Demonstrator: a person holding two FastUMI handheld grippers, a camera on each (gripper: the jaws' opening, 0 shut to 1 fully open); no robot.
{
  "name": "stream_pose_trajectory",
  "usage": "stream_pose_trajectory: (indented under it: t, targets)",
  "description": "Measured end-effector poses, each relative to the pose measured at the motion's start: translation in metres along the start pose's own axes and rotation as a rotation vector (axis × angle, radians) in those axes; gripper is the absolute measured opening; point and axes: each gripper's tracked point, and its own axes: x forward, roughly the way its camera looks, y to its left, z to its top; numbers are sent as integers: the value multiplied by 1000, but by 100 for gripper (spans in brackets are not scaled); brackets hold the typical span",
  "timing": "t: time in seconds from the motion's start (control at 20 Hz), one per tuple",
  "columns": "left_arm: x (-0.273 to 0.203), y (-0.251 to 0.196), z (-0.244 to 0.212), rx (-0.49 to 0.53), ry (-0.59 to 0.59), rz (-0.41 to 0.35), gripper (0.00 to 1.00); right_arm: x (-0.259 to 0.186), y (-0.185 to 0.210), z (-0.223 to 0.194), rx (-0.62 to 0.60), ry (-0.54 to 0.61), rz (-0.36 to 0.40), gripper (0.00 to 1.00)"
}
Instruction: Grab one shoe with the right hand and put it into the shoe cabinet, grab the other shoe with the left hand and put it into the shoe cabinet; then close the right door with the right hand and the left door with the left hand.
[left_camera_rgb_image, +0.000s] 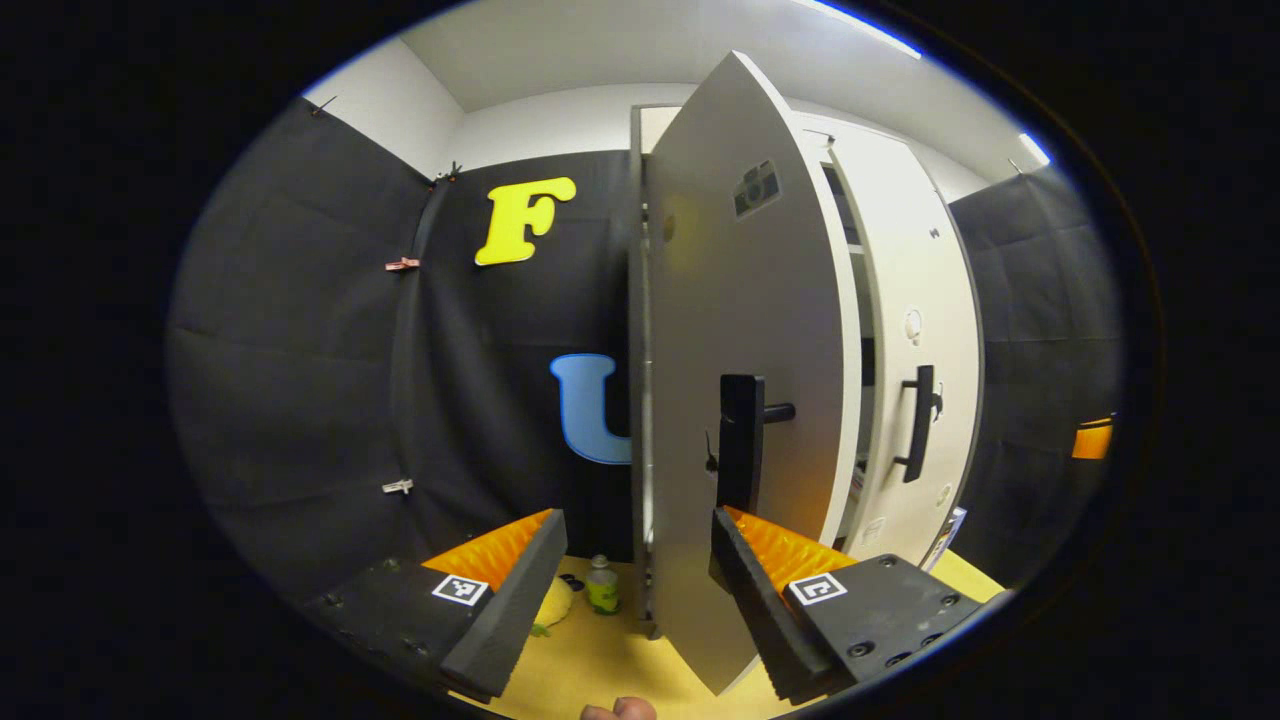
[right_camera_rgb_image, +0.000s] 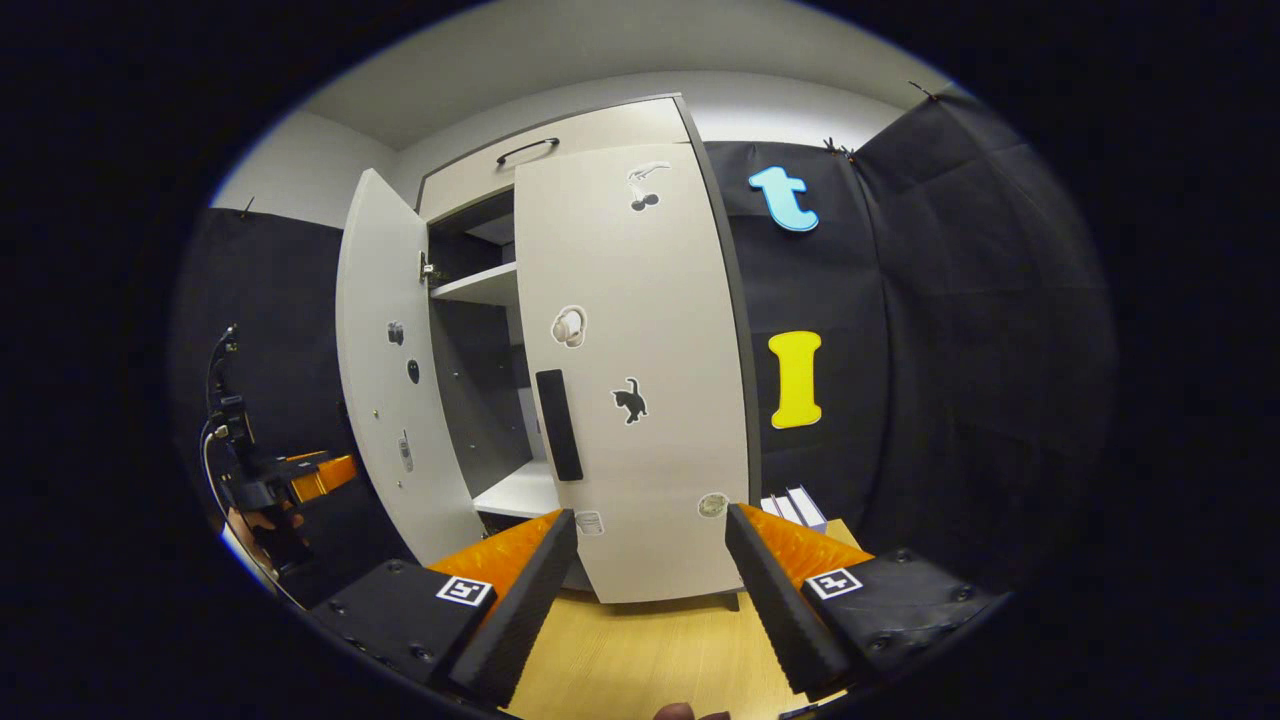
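A small green-labelled bottle (left_camera_rgb_image: 602, 585) is standing on the yellowish wooden floor (left_camera_rgb_image: 600, 660) at the foot of the black cloth wall (left_camera_rgb_image: 300, 380), with a yellow soft object (left_camera_rgb_image: 553, 603) lying just beside it. In the right gripper view, two white boxes (right_camera_rgb_image: 795, 508) are sitting on the floor against the wall.

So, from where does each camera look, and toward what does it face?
Left gripper view: rides on the left claw, close to the open left door, facing its edge and handle; own fingers show below.
Right gripper view: rides on the right claw, facing the shoe cabinet and its right door; own fingers show below.
Shared: both doors.
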Motion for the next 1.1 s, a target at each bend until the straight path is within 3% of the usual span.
stream_pose_trajectory:
  t: [0.2,0.45,1.1]
  targets:
    - [13,-47,2,0,0,-81,92,-1,0,2,15,4,7,98]
    - [5,-84,2,28,2,-110,95,-1,0,2,14,3,15,98]
    - [-37,-113,-1,-46,39,-143,95,-1,3,6,-31,-30,-46,98]
